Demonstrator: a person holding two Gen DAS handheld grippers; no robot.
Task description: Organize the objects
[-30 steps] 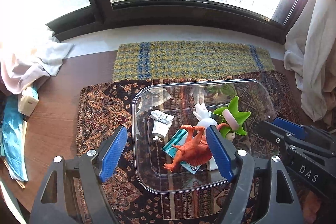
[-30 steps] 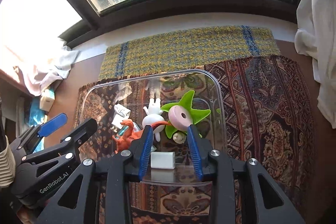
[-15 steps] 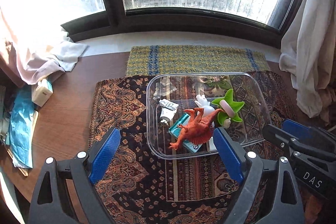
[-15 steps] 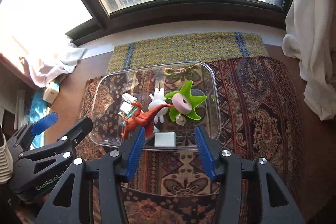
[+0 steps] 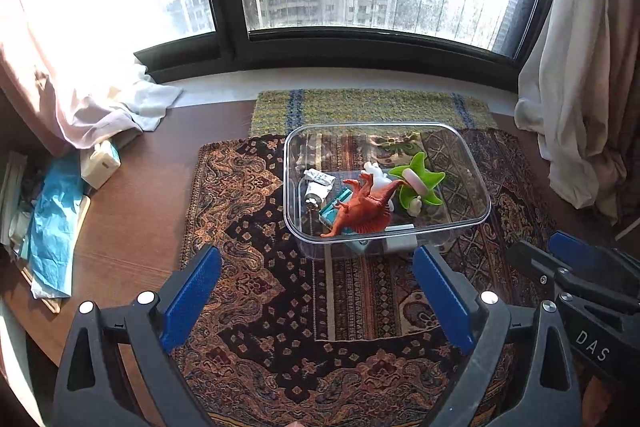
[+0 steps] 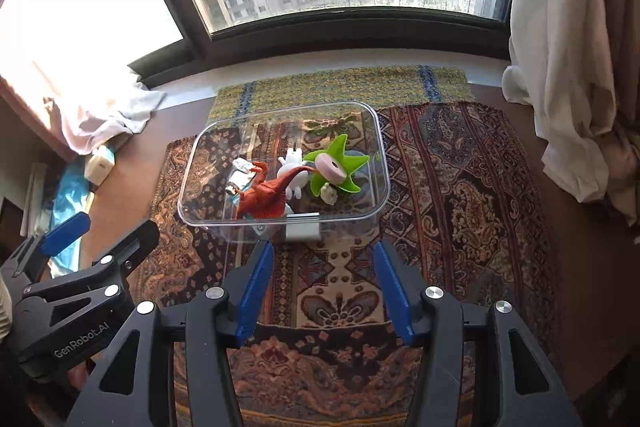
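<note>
**Both grippers empty, short of the filled bin**

The left gripper has its jaws spread wide and still opening, with nothing between the blue pads – only the patterned rug lies beneath them. The right gripper has its jaws partly apart, also empty, over the same rug.

Ahead of both tools, just beyond their fingertips, stands the clear plastic bin, resting on the rug and apart from either gripper. Inside it lie the task's things: an orange dinosaur nearest the left gripper, on top of a teal card; a white figure behind the dinosaur; a green star-shaped toy with a pink ring at its centre, ahead of the right gripper; a small white tube towards the bin's left side; and a white block against the near wall, straight ahead between the right gripper's fingers.

Beyond the bin lies a yellow-green woven mat – it reaches the window sill.
</note>
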